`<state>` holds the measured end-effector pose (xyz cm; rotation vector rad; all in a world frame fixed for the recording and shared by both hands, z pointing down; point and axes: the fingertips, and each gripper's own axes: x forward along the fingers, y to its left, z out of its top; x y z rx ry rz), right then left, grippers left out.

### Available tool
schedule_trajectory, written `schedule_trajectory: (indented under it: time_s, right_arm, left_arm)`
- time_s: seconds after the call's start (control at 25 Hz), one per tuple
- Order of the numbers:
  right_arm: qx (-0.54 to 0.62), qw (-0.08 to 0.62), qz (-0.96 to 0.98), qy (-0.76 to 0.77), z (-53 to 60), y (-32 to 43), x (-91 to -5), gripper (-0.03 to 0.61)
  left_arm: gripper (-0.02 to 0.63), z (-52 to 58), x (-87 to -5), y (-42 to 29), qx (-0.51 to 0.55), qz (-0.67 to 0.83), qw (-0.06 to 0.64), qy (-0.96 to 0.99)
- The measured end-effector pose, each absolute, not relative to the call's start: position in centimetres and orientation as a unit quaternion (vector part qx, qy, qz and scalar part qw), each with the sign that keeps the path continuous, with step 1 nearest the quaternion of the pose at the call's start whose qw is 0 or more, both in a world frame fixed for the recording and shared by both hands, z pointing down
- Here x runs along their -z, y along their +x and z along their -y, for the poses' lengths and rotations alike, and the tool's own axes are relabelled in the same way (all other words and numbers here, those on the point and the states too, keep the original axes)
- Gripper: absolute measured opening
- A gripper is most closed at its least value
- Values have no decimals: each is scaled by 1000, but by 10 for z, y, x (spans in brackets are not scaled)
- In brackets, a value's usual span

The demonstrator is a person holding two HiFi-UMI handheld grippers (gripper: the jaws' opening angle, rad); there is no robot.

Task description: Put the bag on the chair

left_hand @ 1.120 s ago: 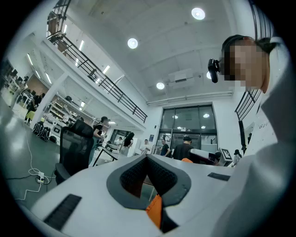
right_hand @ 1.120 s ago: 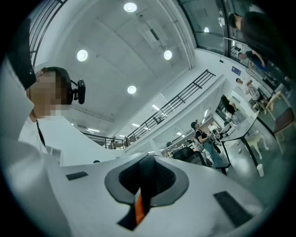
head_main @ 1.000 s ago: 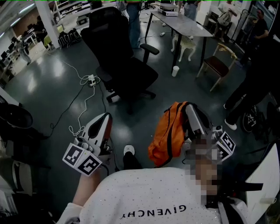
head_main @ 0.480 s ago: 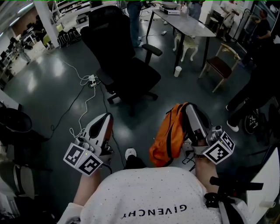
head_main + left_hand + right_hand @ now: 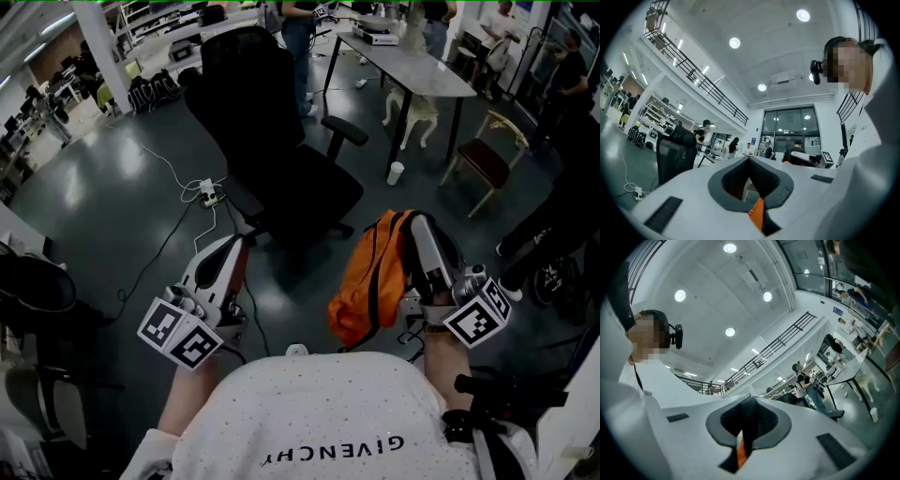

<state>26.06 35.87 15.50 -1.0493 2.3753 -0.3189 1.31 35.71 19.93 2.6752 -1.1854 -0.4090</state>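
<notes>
Dark floor [image 5: 131, 197] below: right tongs [image 5: 420, 225] clamp bag [image 5: 361, 281] by half-hidden strap [image 5: 749, 425], left tongs [image 5: 234, 247] together.

Bag [image 5: 361, 286]: bright orange, black straps. Chair [image 5: 281, 159]: black all over, including seat, back and armrests. Left tongs [image 5: 234, 246] and right tongs [image 5: 412, 220]: white shells, dark grey ribbed pads [image 5: 764, 180], small orange tab at the pad base. Marker cube [image 5: 183, 335] on each: white with black square codes. Strap [image 5: 746, 427] in the right tongs: black. Floor [image 5: 112, 206]: dark grey, glossy, pale glare patches. Cable [image 5: 173, 171] and power strip [image 5: 206, 190]: white. Worktop [image 5: 422, 61]: light grey top, black legs. Cup [image 5: 397, 173]: white. Side chair [image 5: 487, 159]: pale wood frame, dark red seat. Shirt [image 5: 319, 403]: white, fine dark speckle, black lettering.
</notes>
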Motion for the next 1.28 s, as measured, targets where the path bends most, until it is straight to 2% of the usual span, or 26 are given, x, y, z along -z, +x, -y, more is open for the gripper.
schedule_trajectory:
  time_s: [0.4,0.6,1.0,1.28]
  right_arm:
    - [118,275,-873,-386,-268,199,-147,5]
    - [125,278,-867,-393,-235,175,-156,5]
    - [164,229,-873,-399,-198,145,-189,5]
    - [168,226,-880,-381,-142,138,-191,5]
  left_arm:
    - [2,-282,-195,-60,133,406,86,900]
    - [2,-253,-203,-93,148,419,106,889]
    - [2,-230,-242,-96,107,422,136,890]
    - [2,-190,-244,-107,111,452,128,876]
